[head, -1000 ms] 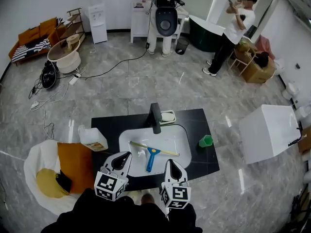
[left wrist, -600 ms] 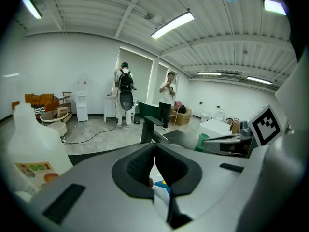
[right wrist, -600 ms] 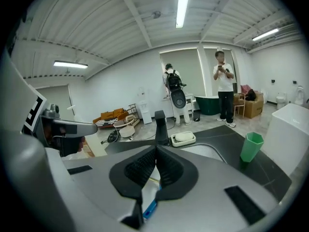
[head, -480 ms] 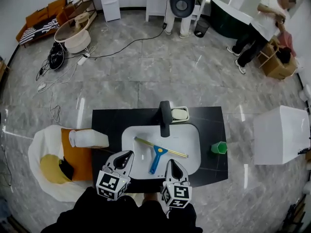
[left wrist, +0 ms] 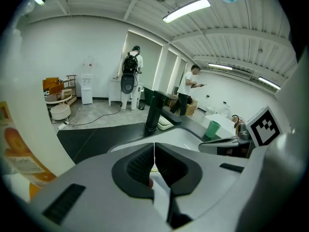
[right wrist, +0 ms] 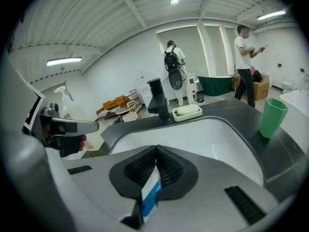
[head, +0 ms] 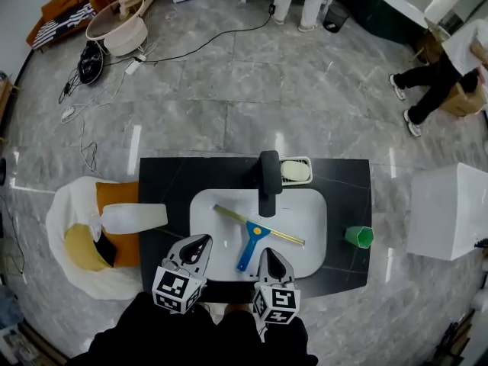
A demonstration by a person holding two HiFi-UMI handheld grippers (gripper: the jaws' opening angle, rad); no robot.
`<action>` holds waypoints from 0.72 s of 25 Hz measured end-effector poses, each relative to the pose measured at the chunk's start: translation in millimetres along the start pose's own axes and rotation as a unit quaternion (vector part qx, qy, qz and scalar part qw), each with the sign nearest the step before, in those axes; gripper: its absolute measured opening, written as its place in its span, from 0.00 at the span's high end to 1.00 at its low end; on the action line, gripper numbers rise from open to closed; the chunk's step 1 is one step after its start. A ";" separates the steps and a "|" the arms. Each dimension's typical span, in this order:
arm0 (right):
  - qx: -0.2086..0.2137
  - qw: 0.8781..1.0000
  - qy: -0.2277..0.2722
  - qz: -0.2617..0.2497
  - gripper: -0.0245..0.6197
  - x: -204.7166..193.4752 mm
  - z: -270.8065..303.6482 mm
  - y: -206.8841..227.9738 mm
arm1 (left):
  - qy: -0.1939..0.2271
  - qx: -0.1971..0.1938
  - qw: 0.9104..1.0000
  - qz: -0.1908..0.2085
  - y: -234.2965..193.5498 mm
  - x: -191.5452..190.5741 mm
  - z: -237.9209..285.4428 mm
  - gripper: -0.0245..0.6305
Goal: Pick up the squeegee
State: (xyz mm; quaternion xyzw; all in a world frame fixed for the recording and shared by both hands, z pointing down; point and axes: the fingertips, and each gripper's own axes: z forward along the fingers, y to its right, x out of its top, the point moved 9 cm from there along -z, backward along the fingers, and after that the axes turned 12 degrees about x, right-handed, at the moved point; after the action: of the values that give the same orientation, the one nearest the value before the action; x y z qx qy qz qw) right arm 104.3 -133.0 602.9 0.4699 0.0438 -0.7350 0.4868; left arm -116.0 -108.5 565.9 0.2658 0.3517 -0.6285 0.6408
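The squeegee (head: pixel 252 239) lies in the white sink (head: pixel 305 213) of a black counter (head: pixel 168 178). Its blue handle points toward me and its long blade runs slantwise across the basin. My left gripper (head: pixel 202 242) hovers over the sink's near left rim, with its jaws shut and nothing between them (left wrist: pixel 154 146). At the near rim just right of the handle's end, my right gripper (head: pixel 268 255) is also shut and empty (right wrist: pixel 156 152). Neither gripper touches the squeegee. The basin and the black faucet (right wrist: pixel 158 99) lie ahead in both gripper views.
A black faucet (head: pixel 268 181) and a soap dish (head: pixel 296 171) stand at the sink's far edge. A green cup (head: pixel 360 236) sits on the counter's right and a white jug (head: pixel 133 218) on its left. A white bin (head: pixel 61 219) stands left and a white box (head: pixel 450 208) right.
The head view has tilted down and drawn closer, so the sink now looks larger. Both grippers have sunk toward the near rim and stayed shut.
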 end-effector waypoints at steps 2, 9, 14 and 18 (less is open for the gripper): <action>0.002 1.000 -0.013 0.003 0.94 -6.5 9.6 4.7 | -0.010 0.002 1.000 -0.004 -1.7 -7.4 7.4 0.93; -0.011 0.997 -0.065 0.040 0.93 -31.4 38.0 23.1 | -0.035 0.007 0.999 -0.011 -5.3 -27.5 27.4 0.93; -0.008 0.993 -0.089 0.075 0.87 -36.0 50.9 31.7 | -0.040 0.009 0.999 -0.021 -5.6 -28.8 33.7 0.93; -0.011 0.989 -0.107 0.105 0.72 -41.6 64.4 37.7 | -0.044 0.010 0.999 -0.026 -6.0 -30.6 40.1 0.93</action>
State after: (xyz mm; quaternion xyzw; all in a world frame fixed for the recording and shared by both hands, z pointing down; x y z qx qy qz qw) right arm 94.6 -158.2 683.9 0.3853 -0.0501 -0.7250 0.5687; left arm -116.2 -121.3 615.1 0.2355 0.3238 -0.6593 0.6364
